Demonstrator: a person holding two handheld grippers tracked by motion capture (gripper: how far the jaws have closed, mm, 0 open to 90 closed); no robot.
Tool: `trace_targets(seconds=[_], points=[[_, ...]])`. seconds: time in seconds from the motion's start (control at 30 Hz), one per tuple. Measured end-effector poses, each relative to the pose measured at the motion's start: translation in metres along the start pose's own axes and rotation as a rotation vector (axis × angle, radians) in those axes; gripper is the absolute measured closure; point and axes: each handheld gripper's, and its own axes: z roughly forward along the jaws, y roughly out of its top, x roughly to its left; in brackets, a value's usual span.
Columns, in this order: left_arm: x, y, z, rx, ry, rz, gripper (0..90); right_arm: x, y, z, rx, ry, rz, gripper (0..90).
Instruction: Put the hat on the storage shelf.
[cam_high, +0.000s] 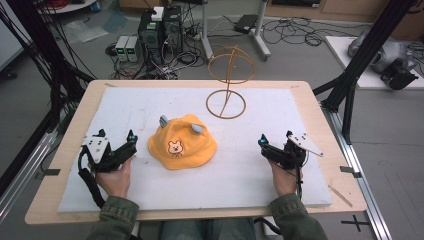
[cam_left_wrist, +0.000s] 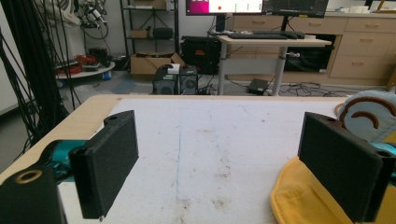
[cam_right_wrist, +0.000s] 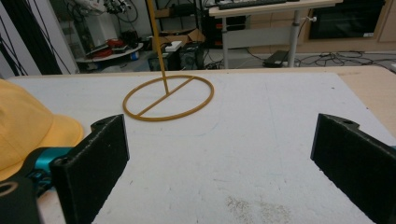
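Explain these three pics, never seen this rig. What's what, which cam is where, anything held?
No robot here: a person at a table holds a hand-held claw in each hand. The high view looks down from above; the left claw shows at its left, the right claw at its right. The other two pictures come from cameras riding on each claw, looking along its two black jaws.

On the white foam mat lies a yellow hat with a small bear face and grey ears. Behind it stands a wire hat stand with a ring base and a looped top.

Both claws are open and hold nothing. The left one's far jaw sits by the hat's brim; I can't tell if it touches.
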Motion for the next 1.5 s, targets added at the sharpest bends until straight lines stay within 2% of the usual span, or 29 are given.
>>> trace_targets(seconds=[0.5, 0.6, 0.63, 0.67, 0.7, 0.73, 0.77, 0.8, 0.83, 0.9, 0.93, 0.97, 1.0, 1.03, 1.1, 1.2, 1.23, 1.3, 1.4, 1.5], points=[[-0.002, 0.001, 0.001, -0.006, -0.007, 0.000, 12.5, 0.000, 0.000, 0.000, 0.005, -0.002, 0.001, 3.9], [-0.007, 0.006, -0.001, -0.013, -0.025, 0.017, 12.5, 0.000, 0.000, 0.000, 0.004, 0.000, 0.004, 3.9], [-0.012, 0.011, -0.002, -0.017, -0.054, 0.024, 12.5, -0.001, 0.000, 0.000, 0.001, -0.002, 0.000, 3.9], [-0.012, 0.011, -0.002, -0.017, -0.054, 0.024, 12.5, 0.000, 0.000, 0.000, 0.003, -0.001, 0.002, 3.9], [-0.018, 0.015, -0.003, -0.016, -0.089, 0.027, 12.5, -0.001, 0.000, 0.000, 0.002, -0.001, -0.001, 3.9], [-0.018, 0.015, -0.003, -0.016, -0.089, 0.027, 12.5, -0.001, 0.000, 0.000, 0.002, -0.001, -0.001, 3.9], [-0.022, 0.017, -0.003, -0.011, -0.107, 0.033, 12.6, 0.000, 0.000, 0.001, 0.005, 0.000, 0.004, 3.9], [-0.029, 0.020, -0.001, 0.005, -0.152, 0.050, 12.9, -0.001, 0.000, 0.001, 0.006, 0.001, 0.004, 3.9], [-0.029, 0.020, -0.001, 0.005, -0.152, 0.050, 13.3, -0.001, 0.000, 0.001, 0.006, 0.001, 0.004, 3.9], [-0.036, 0.024, 0.001, 0.040, -0.202, 0.074, 14.1, -0.001, 0.000, 0.001, 0.005, 0.000, 0.005, 3.9], [-0.043, 0.028, 0.002, 0.076, -0.257, 0.092, 15.8, -0.001, 0.000, 0.000, 0.000, 0.001, 0.006, 3.9], [-0.047, 0.031, 0.002, 0.095, -0.278, 0.098, 15.9, -0.001, 0.000, 0.000, 0.002, 0.001, 0.008, 3.9], [-0.047, 0.031, 0.002, 0.095, -0.278, 0.098, 15.9, -0.001, 0.000, 0.000, 0.002, 0.001, 0.008, 3.9], [-0.054, 0.035, 0.002, 0.118, -0.308, 0.110, 15.9, -0.001, 0.000, 0.000, 0.002, 0.000, 0.009, 3.9], [-0.058, 0.037, 0.002, 0.126, -0.316, 0.113, 15.8, -0.002, 0.000, 0.000, 0.002, 0.001, 0.008, 3.9], [-0.076, 0.043, 0.002, 0.182, -0.350, 0.123, 15.8, -0.002, 0.000, -0.001, 0.000, -0.001, 0.010, 3.9], [-0.076, 0.043, 0.002, 0.182, -0.350, 0.123, 15.8, -0.003, 0.000, -0.002, 0.002, 0.000, 0.010, 3.9], [-0.089, 0.044, 0.004, 0.232, -0.372, 0.150, 15.8, -0.003, 0.000, -0.002, 0.000, -0.001, 0.010, 3.9], [-0.095, 0.042, 0.008, 0.284, -0.383, 0.164, 15.8, -0.005, 0.000, -0.004, -0.003, -0.005, 0.010, 3.8], [-0.097, 0.041, 0.010, 0.303, -0.373, 0.167, 16.2, -0.009, -0.004, -0.005, 0.004, -0.010, 0.008, 3.9]])
